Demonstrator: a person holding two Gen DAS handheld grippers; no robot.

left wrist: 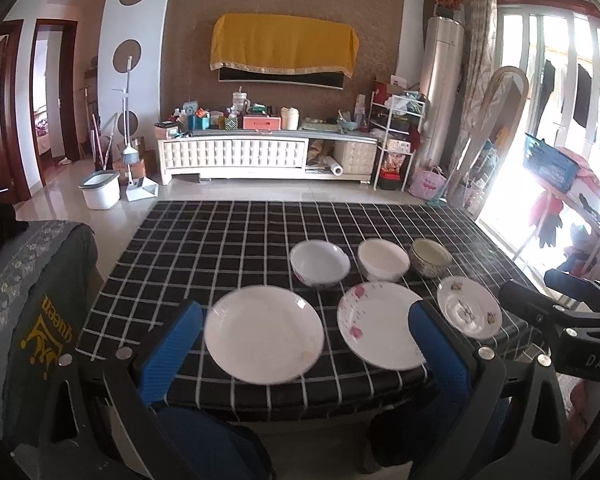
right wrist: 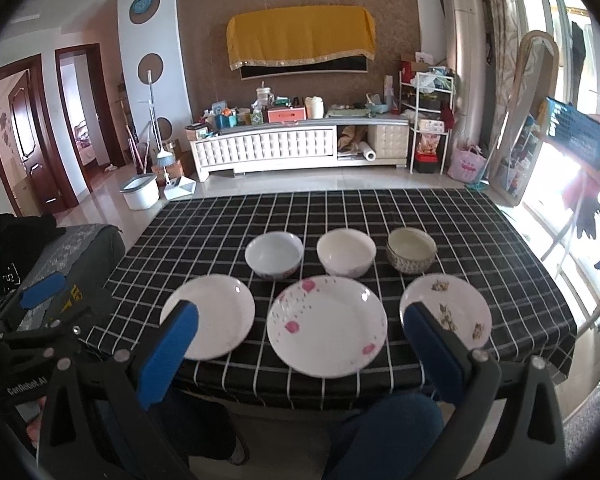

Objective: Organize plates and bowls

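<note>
Three plates lie in a front row on the black checked tablecloth (right wrist: 340, 212): a plain white plate (left wrist: 264, 334) (right wrist: 214, 316), a pink-flowered plate (left wrist: 380, 324) (right wrist: 327, 325) and a small brown-flowered plate (left wrist: 469, 306) (right wrist: 446, 310). Behind them stand three bowls: a white bowl with a pink base (left wrist: 319, 263) (right wrist: 274, 255), a cream bowl (left wrist: 383, 260) (right wrist: 346, 252) and a patterned grey bowl (left wrist: 430, 257) (right wrist: 411, 249). My left gripper (left wrist: 304, 344) is open and empty above the near table edge. My right gripper (right wrist: 302, 346) is open and empty there too.
A chair with a grey embroidered cover (left wrist: 28, 300) stands at the table's left. A white bucket (left wrist: 100, 188) and a TV cabinet (left wrist: 260, 156) are on the floor beyond. A folded rack (left wrist: 496, 128) and bright windows are at the right.
</note>
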